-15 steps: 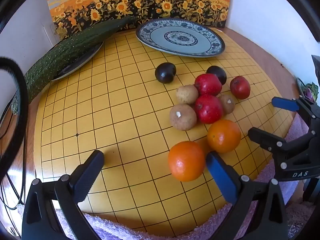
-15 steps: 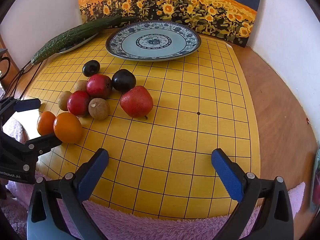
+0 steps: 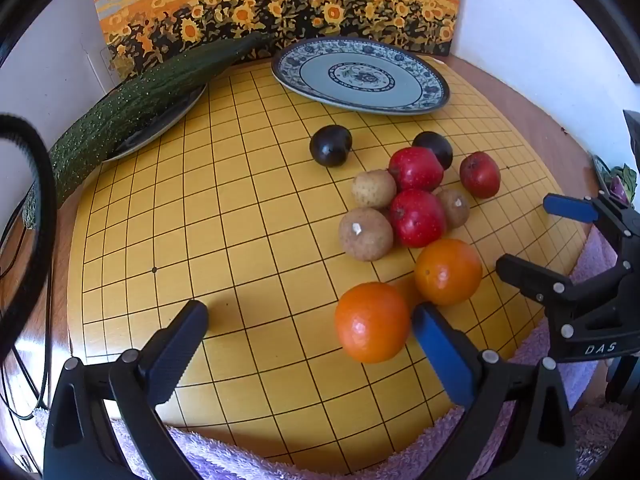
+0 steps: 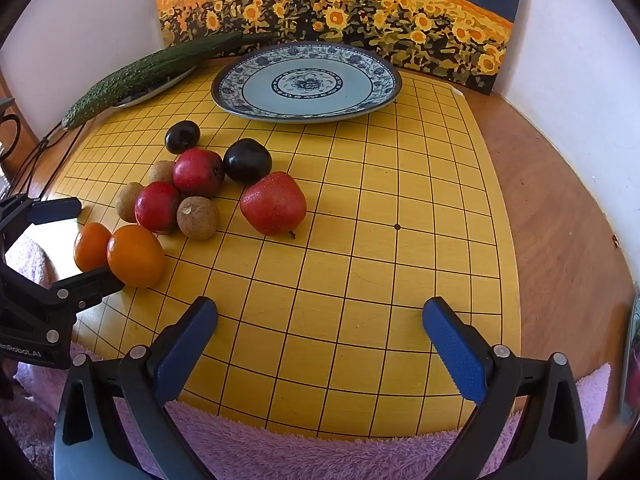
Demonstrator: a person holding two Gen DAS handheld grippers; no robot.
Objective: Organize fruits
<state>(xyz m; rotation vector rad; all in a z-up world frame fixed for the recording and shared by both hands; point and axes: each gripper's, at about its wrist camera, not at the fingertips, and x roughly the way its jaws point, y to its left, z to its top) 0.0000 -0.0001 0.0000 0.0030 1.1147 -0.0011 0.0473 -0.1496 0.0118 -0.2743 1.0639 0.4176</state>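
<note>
Orange fruit [image 3: 372, 322] beside left claw's [image 3: 310, 350] right finger

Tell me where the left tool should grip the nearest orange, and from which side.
Grip the nearest orange across its widest middle, coming from the near board edge. It is round and sits apart from the second orange, with bare board on its left, so the open left tool can probably straddle it after shifting right.

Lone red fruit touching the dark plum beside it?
Apart. The right wrist view shows a strip of yellow board between the lone red fruit and the dark plum.
</note>
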